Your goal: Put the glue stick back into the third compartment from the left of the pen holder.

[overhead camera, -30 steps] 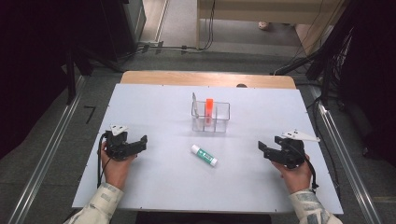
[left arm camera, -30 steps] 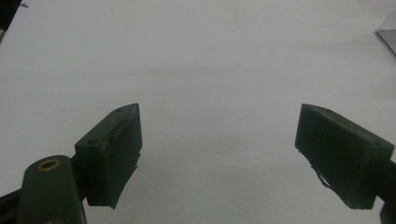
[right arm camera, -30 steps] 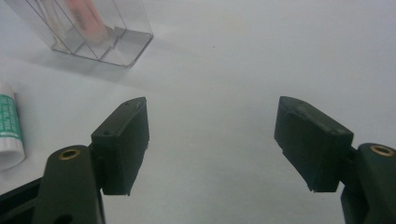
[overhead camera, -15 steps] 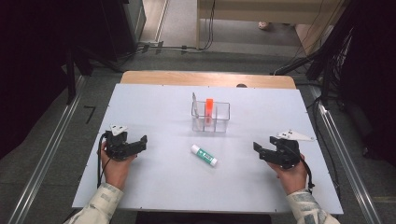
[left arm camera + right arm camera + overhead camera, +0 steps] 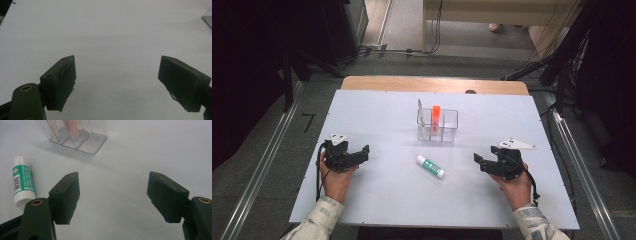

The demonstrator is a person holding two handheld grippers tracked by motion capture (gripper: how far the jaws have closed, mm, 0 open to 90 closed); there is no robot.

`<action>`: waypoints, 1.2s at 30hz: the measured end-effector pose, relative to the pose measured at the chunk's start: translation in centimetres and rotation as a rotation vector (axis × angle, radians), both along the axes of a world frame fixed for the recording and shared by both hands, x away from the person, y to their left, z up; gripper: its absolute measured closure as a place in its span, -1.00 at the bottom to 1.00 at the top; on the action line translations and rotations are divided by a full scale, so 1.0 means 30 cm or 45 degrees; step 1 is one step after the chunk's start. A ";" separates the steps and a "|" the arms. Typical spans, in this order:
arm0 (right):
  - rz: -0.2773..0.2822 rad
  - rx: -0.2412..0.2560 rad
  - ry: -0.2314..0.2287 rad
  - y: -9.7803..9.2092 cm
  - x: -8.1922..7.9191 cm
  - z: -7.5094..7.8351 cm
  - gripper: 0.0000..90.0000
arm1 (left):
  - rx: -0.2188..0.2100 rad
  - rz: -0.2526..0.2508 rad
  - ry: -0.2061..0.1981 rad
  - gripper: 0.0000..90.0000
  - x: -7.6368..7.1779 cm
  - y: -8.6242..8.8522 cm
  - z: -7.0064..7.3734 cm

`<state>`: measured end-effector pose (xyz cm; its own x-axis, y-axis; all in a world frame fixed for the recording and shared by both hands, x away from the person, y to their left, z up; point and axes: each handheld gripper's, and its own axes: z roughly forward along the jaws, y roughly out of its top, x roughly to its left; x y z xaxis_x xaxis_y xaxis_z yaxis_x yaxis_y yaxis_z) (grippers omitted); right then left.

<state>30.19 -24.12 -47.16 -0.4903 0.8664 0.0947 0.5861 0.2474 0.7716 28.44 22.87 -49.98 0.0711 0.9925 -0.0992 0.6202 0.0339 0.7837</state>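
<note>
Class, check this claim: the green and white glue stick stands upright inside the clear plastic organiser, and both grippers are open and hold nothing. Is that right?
Not quite. The glue stick lies flat on the white table, in front of the clear organiser, not inside it, as the high view shows. The rest holds: the left gripper and right gripper are open and hold nothing.

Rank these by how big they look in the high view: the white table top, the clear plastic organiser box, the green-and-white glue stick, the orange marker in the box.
1. White table top, by far the largest.
2. Clear plastic organiser box.
3. and 4. Green-and-white glue stick and orange marker: too close to rank. The marker stands in the box, partly hidden behind its walls, so its full length is unsure.
</note>
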 end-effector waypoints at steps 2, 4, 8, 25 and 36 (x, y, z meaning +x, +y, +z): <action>0.007 -0.005 0.002 0.009 0.002 -0.002 -0.45 | -0.001 0.000 0.001 -0.66 0.000 0.000 0.000; 0.014 -0.005 0.004 0.017 0.002 -0.003 -0.45 | 0.000 0.001 0.000 -0.66 0.000 -0.001 0.000; 0.033 -0.005 0.004 0.033 0.003 -0.006 -0.45 | 0.000 0.001 0.001 -0.66 0.000 -0.001 0.000; 0.155 -0.034 0.010 0.155 0.009 -0.026 -0.45 | 0.002 0.005 0.000 -0.66 0.000 0.000 0.000; 0.230 -0.038 0.012 0.243 0.002 -0.038 -0.45 | 0.002 0.002 0.003 -0.66 0.001 0.001 -0.001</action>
<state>30.24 -16.82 -48.29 -0.6375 0.7668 0.0752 0.5369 0.3722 0.7571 28.46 22.90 -50.00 0.0690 0.9928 -0.0979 0.6220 0.0339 0.7823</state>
